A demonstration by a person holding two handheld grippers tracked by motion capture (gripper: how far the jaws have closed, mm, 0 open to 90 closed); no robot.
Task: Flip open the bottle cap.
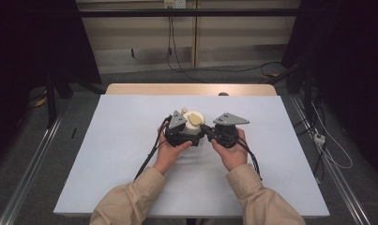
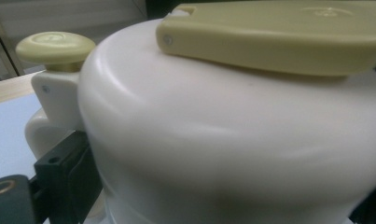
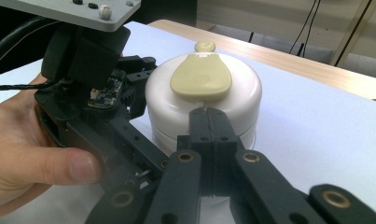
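I see the white cooker (image 1: pixel 194 125) upright at the surface's (image 1: pixel 107 154) centre, its green handle (image 3: pixel 201 77) running toward 12 o'clock; left tongs (image 1: pixel 184 136) clamp it, right tongs (image 3: pixel 209 126) closed, empty

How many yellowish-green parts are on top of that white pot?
2: a broad flat handle lying across the lid, and a small round knob at the white pot's far edge. More may be hidden behind.
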